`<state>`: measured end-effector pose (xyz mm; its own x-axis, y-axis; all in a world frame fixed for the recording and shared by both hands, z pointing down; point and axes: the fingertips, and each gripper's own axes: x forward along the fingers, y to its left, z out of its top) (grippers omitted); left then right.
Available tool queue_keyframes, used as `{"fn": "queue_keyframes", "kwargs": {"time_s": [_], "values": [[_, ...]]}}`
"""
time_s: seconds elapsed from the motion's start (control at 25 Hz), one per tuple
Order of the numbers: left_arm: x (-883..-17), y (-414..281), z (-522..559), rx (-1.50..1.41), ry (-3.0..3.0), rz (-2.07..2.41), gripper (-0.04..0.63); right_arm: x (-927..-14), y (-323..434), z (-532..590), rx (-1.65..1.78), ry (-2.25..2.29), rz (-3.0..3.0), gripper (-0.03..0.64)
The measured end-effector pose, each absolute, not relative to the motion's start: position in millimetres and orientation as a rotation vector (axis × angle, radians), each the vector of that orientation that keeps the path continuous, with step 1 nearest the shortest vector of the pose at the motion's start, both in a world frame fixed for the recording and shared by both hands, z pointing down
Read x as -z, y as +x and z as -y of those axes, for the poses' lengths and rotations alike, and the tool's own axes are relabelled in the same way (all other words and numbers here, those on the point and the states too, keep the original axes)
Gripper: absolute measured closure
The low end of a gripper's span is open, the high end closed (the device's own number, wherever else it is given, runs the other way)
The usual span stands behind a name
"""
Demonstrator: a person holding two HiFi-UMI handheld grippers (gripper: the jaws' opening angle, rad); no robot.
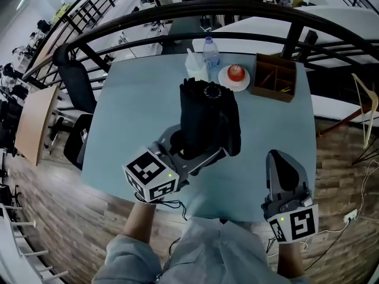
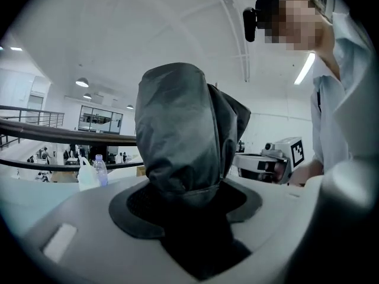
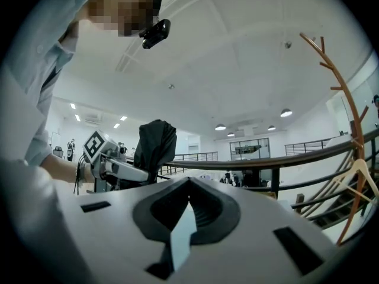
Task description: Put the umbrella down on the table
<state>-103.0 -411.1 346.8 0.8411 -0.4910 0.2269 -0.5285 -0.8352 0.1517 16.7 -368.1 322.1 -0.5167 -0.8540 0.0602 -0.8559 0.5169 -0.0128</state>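
A black folded umbrella (image 1: 204,117) stands upright over the middle of the light blue table (image 1: 136,111), with its top facing up at my head. My left gripper (image 1: 195,152) is shut on its lower part, and in the left gripper view the dark fabric (image 2: 183,135) fills the space between the jaws. My right gripper (image 1: 283,161) hovers at the table's near right edge, apart from the umbrella. Its jaws (image 3: 189,185) meet at the tips with nothing between them. The right gripper view shows the umbrella (image 3: 155,144) and left gripper (image 3: 112,167) off to its left.
At the table's far side stand a water bottle (image 1: 211,52), a white bag (image 1: 194,67), a plate with a red fruit (image 1: 234,76) and a wooden box (image 1: 274,76). A black office chair (image 1: 74,81) stands left of the table, a wooden coat rack (image 1: 364,108) to the right.
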Motion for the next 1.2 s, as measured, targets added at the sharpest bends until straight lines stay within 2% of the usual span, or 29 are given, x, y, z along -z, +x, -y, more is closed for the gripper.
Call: {"fn": "queue_keyframes", "kwargs": {"time_s": [0.36,1.2], "values": [[-382,-101,471,-0.446,2.836,0.708,0.338,-343,0,388,-0.125,1.516,2.668,0.621],[-530,-96,568,-1.219,2.850,0.467,0.337,-391,-20,420,-0.242,1.550,2.553,0.621]]}}
